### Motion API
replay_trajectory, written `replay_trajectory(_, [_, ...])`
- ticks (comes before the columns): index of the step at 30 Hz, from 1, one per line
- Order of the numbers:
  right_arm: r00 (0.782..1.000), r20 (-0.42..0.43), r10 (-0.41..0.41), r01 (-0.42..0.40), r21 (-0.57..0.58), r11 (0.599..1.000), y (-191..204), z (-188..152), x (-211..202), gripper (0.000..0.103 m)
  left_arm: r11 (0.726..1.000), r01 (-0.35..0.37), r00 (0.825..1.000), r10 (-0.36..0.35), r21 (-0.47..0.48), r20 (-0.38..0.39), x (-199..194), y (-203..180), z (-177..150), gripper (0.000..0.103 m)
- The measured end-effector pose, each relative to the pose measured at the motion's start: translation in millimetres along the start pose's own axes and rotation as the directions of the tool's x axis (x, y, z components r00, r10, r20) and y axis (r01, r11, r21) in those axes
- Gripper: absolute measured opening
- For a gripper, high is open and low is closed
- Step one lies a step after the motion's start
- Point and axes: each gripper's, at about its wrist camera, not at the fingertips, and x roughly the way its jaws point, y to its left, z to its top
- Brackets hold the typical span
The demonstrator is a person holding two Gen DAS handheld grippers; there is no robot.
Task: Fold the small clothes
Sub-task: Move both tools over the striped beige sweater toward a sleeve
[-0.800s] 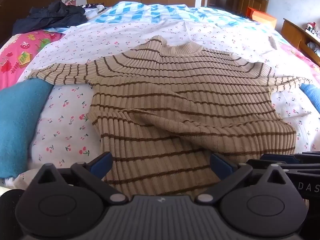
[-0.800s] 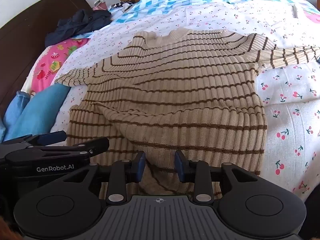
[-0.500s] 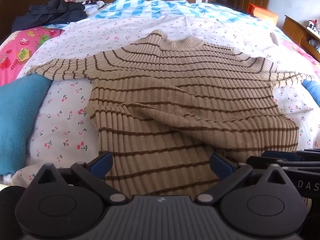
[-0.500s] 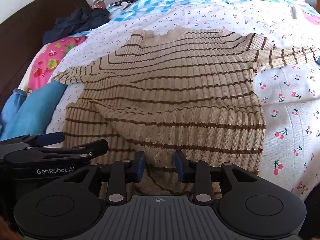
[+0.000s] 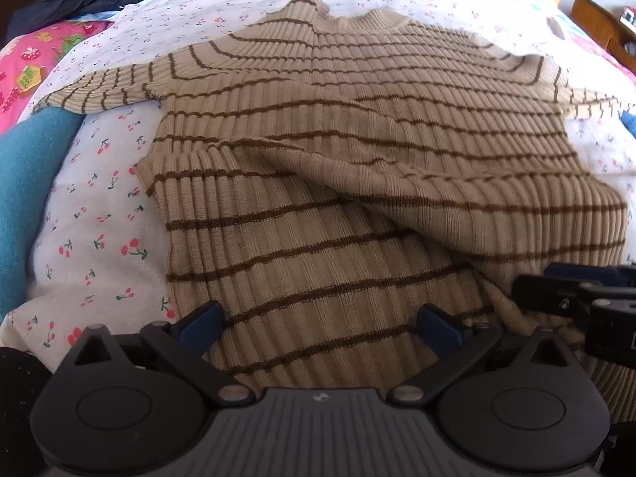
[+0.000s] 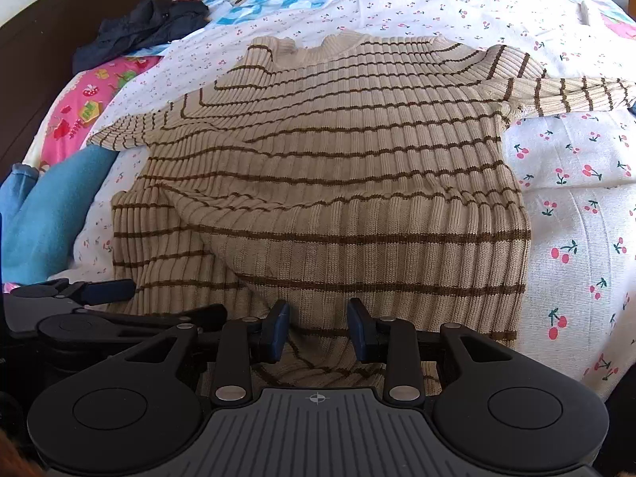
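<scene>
Both grippers nearer the striped sweater (image 5: pixel 357 159) than before: left gripper (image 5: pixel 318 324) wide, right gripper (image 6: pixel 317 330) half-parted, neither gripping.

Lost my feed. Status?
Left hand-held gripper open above hem. Right hand-held gripper open, unclamped. Striped sweater flat, lower front rumpled. Nothing in the way.

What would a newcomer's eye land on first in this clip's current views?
A beige sweater with brown stripes fills the middle of both views, spread on a white cherry-print sheet with sleeves out to both sides and a slanting fold across its lower part. Both grippers hang over its near hem: the left gripper wide open, the right gripper narrower, with knit showing between its fingers. A dark jacket lies far left.
</scene>
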Motion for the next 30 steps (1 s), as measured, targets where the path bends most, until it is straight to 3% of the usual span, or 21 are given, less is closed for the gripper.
replay_trajectory(12, [1.000,-0.004,0.003,-0.003,0.005,1.000,-1.8,1.0,1.8,0.032,1.000,0.015,1.000,-0.016,-0.010,-0.013,7.3,3.4,0.8,0.103])
replay_trajectory(25, [0.999,0.031,0.013,-0.013,0.005,1.000,-0.9,-3.2,-5.6,0.032,0.998,0.014,0.993,-0.007,-0.059,0.116,-23.0,8.8,0.3,0.103])
replay_trajectory(30, [0.999,0.049,0.023,-0.023,0.003,1.000,-1.4,-4.1,-10.6,0.032,0.998,0.005,0.992,0.003,-0.061,0.124,-26.4,7.4,0.2,0.103])
